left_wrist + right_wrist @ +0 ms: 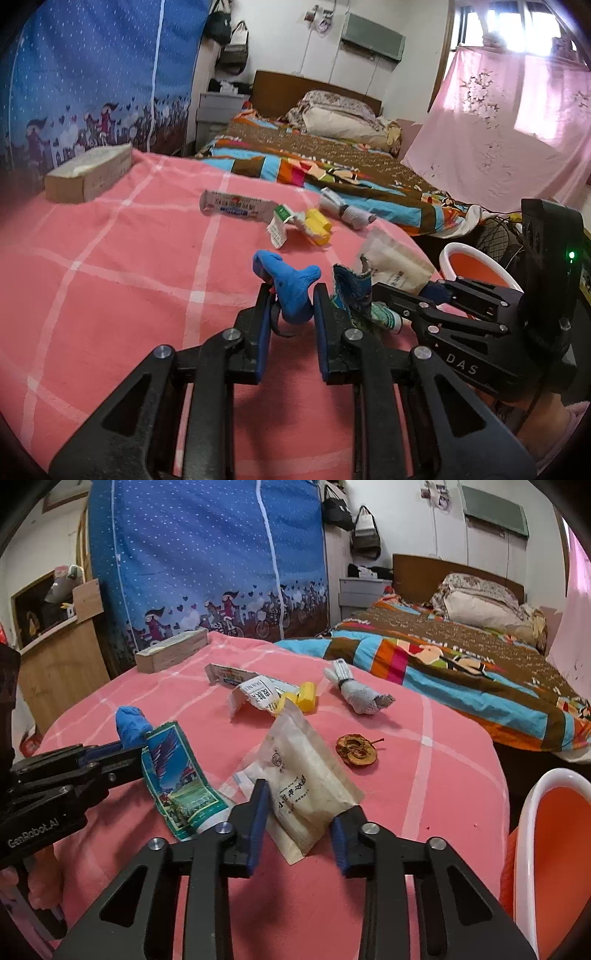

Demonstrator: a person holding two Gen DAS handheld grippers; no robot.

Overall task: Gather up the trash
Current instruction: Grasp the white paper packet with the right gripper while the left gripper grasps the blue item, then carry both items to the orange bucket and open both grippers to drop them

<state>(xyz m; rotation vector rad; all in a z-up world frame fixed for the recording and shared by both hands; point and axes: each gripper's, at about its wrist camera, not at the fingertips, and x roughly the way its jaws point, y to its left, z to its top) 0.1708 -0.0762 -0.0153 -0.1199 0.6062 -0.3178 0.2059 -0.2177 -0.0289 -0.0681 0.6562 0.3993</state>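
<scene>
Trash lies on a pink checked cloth point(443, 775). My left gripper point(291, 302) is closed around a crumpled blue piece point(291, 291), which also shows in the right wrist view point(131, 725). A squeezed green-blue tube point(177, 779) lies beside it. My right gripper point(301, 812) is open, its jaws on either side of a beige paper pouch point(303, 775) that stands tilted between them. Farther off lie a dried fruit slice point(356, 751), a grey rolled sock point(356, 694), a yellow piece point(306, 696) and white printed wrappers point(255, 696).
An orange bin with a white rim point(532, 812) stands at the right of the table; it also shows in the left wrist view point(480, 269). A cardboard box point(171, 651) sits at the far left. A bed with a striped quilt point(461, 664) lies beyond.
</scene>
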